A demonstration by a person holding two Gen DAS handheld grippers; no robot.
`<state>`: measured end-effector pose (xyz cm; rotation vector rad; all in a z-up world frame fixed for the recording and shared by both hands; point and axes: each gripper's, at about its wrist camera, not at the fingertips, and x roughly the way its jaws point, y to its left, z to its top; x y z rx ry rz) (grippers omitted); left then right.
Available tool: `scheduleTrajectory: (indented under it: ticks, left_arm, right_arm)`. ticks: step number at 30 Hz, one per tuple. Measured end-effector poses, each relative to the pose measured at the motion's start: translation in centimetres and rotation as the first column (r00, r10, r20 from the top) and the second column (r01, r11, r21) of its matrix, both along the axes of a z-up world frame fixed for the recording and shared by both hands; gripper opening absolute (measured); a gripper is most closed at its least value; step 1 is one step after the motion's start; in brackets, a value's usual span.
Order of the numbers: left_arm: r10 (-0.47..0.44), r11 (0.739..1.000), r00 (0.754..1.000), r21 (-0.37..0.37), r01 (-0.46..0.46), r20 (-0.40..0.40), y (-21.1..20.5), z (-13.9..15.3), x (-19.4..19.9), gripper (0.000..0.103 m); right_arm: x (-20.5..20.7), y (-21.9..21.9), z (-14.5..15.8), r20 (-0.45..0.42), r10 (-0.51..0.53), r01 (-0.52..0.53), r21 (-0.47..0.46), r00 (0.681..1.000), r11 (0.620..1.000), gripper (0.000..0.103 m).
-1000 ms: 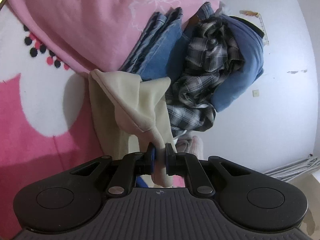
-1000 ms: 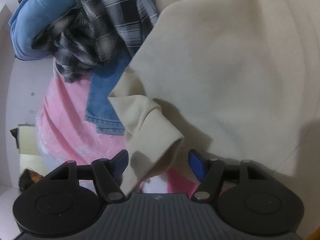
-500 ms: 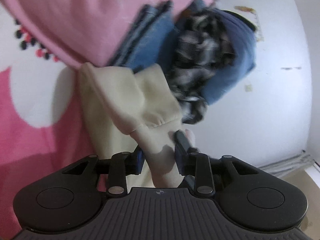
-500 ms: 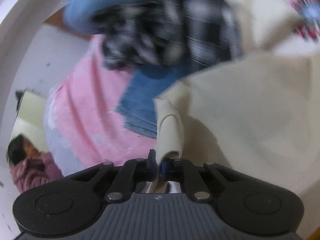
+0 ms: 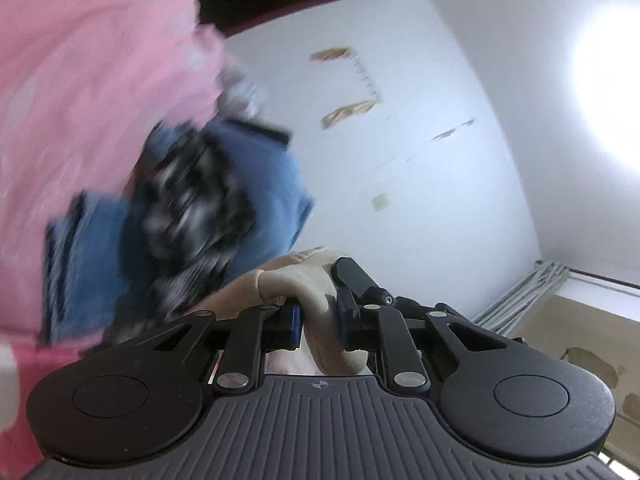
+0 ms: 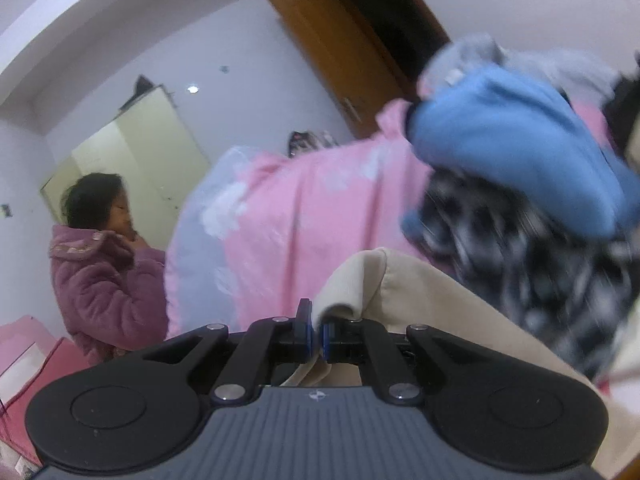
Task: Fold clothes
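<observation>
While both grippers grip it, the cream garment (image 6: 460, 312) hangs between them, lifted in front of the clothes pile. Right gripper (image 6: 318, 334): jaws clenched almost fully together on a thin folded edge of the cream fabric, which rises in a soft rounded fold just above the blue pads and runs off toward the lower right of that view. Left gripper (image 5: 318, 320): jaws clamped on a thicker bunched wad of the same garment (image 5: 304, 284), with a visible gap between the pads filled by cloth; the right-hand finger sits tilted. The fabric looks matte, smooth and fairly heavy, with a rolled hem.

Behind it is a pile: a black-and-white plaid shirt (image 6: 532, 264) under a blue garment (image 6: 520, 152), with folded denim (image 5: 84, 264) to the left in the left view. All of it is motion-blurred. The pile rests on a pink blanket (image 6: 304, 216) with pale flower print, heaped up behind.

Open room: a white wall (image 5: 440, 160) fills the right of the left view, bare apart from a few small marks, with a curtain rail (image 5: 520, 292) low on the right. In the right view there are a brown wooden door (image 6: 344, 52), a pale wardrobe (image 6: 148, 140), and a person in a purple padded jacket (image 6: 100, 280) standing at left, well apart from the garment.
</observation>
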<state>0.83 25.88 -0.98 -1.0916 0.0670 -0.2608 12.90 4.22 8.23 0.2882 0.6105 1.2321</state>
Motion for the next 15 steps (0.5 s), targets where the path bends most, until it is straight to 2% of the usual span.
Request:
scheduleTrajectory:
  ticks: [5, 9, 15]
  left_arm:
    - [0.052, 0.998, 0.997, 0.034, -0.054, 0.064, 0.9, 2.5, -0.6, 0.015]
    - [0.091, 0.993, 0.989, 0.058, -0.099, 0.116, 1.7, 4.4, -1.1, 0.015]
    - [0.144, 0.988, 0.986, 0.053, -0.148, 0.078, 3.6, 3.1, -1.6, 0.015]
  right_arm:
    - [-0.4, 2.1, 2.8, 0.056, 0.038, -0.037, -0.012, 0.998, 0.999, 0.005]
    - [-0.5, 4.3, 2.9, 0.066, 0.068, -0.067, -0.026, 0.995, 0.997, 0.005]
    - [-0.5, 7.4, 1.4, 0.039, 0.092, -0.091, -0.035, 0.995, 0.995, 0.005]
